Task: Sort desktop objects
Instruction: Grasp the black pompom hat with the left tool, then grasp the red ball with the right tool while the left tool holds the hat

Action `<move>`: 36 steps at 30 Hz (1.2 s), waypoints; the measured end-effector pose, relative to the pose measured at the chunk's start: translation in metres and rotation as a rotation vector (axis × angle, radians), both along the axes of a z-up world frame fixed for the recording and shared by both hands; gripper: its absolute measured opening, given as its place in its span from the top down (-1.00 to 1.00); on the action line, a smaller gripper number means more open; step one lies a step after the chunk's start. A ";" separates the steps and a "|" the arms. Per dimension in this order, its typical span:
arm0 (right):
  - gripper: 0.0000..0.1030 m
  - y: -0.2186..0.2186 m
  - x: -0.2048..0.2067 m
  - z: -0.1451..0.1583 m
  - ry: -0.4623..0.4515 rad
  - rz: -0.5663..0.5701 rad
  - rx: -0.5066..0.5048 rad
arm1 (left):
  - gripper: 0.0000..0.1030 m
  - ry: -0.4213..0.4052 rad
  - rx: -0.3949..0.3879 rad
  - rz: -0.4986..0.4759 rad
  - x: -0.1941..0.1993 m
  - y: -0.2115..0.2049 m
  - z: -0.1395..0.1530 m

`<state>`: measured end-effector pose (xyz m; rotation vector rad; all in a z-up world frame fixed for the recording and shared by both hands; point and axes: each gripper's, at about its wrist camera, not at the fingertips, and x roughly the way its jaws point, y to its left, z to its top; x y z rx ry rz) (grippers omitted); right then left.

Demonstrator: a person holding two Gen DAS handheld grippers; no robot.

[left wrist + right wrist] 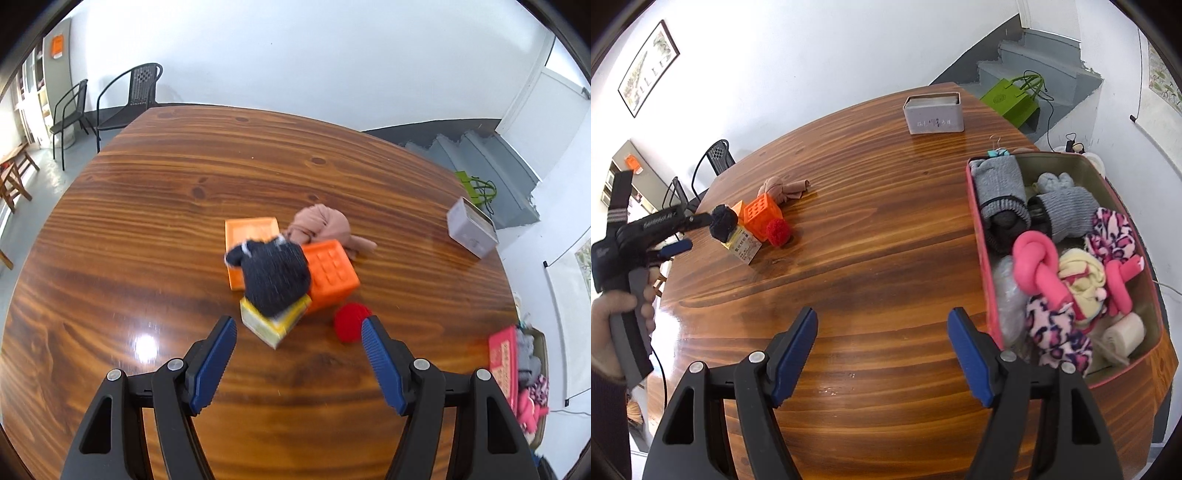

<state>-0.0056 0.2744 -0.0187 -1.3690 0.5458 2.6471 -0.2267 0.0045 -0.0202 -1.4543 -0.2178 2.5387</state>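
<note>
A pile sits mid-table: a dark knit bundle (275, 277) lies on a yellow box (275, 319), beside an orange cube (332, 271), an orange tray (251, 236), a tan cloth (323, 225) and a red pompom (351, 321). My left gripper (299, 328) is open just short of the yellow box and holds nothing. The pile also shows in the right wrist view (757, 221), with the left gripper (677, 245) next to it. My right gripper (882, 321) is open and empty above bare wood, left of a red bin (979, 236) full of socks and soft items.
A grey tin (932, 112) stands at the table's far edge, also in the left wrist view (471, 230). A green bag (1012, 96) sits on stairs beyond. Black chairs (129, 96) stand past the far left edge. The wooden table (868, 229) lies between pile and bin.
</note>
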 end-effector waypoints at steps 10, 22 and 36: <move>-0.48 -0.021 -0.019 -0.017 -0.050 -0.049 -0.003 | -0.39 -0.025 -0.020 -0.037 -0.045 -0.001 -0.025; -0.48 -0.070 -0.075 -0.031 -0.052 0.049 0.013 | -0.02 0.001 0.026 -0.069 -0.037 -0.027 -0.027; -0.48 -0.118 -0.185 -0.053 -0.035 0.194 0.084 | -0.02 -0.024 0.077 -0.043 0.004 -0.072 -0.023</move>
